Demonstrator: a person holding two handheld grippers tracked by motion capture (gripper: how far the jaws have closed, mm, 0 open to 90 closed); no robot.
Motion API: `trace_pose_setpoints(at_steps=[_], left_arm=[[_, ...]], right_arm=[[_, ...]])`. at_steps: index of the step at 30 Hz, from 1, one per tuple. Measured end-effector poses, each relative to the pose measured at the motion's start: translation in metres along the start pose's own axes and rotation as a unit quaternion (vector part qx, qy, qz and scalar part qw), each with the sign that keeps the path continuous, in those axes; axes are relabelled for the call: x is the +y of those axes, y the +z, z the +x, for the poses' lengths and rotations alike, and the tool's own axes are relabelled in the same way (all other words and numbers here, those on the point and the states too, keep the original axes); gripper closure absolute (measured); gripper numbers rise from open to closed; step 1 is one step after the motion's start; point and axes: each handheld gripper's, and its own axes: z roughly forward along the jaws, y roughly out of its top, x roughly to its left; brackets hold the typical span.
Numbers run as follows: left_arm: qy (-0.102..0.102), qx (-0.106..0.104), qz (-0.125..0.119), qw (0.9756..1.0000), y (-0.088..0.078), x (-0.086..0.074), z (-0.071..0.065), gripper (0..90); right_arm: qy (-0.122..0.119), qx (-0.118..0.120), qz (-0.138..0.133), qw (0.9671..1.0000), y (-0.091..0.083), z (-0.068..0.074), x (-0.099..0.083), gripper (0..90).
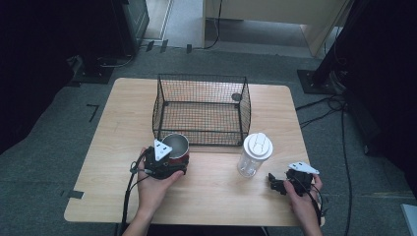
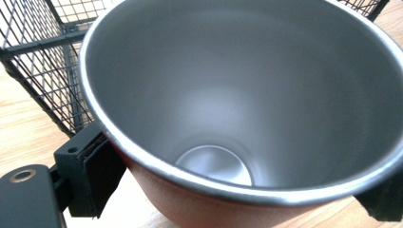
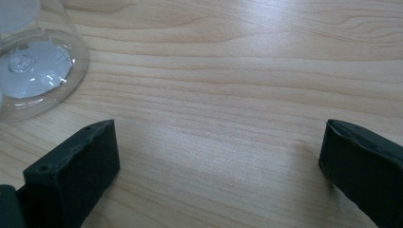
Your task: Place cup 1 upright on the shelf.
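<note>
Steel-lined red cup sits upright, mouth up, long axis vertical, just in front of the wire basket on the table. Left tongs pinch its wall; right tongs rest spread beside the clear bottle. Likely step — grasp made; next, lifting over the basket's near wall.

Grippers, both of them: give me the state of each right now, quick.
Left gripper: shut on the red steel cup, jaws on either side of it.
Right gripper: open, holding nothing, jaws spread above the table beside the clear bottle.
</note>
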Motion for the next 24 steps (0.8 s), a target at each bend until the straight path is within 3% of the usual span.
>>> trace_pose_setpoints(at_steps=[11, 17, 24], left_arm=[[0.009, -0.005, -0.011, 0.9999, -0.001, 0.0, -0.003, 8.4], [0.008, -0.008, -0.028, 0.9995, -0.007, 0.004, -0.002, 8.4], [0.02, -0.009, -0.044, 0.9988, -0.011, 0.011, -0.004, 8.4]], right_arm=[[-0.002, 0.002, 0.0, 1.0, 0.0, 0.0, 0.0, 0.0], [-0.002, 0.002, 0.0, 1.0, 0.0, 0.0, 0.0, 0.0], [-0.003, 0.003, 0.0, 1.0, 0.001, 0.0, 0.001, 0.0]])
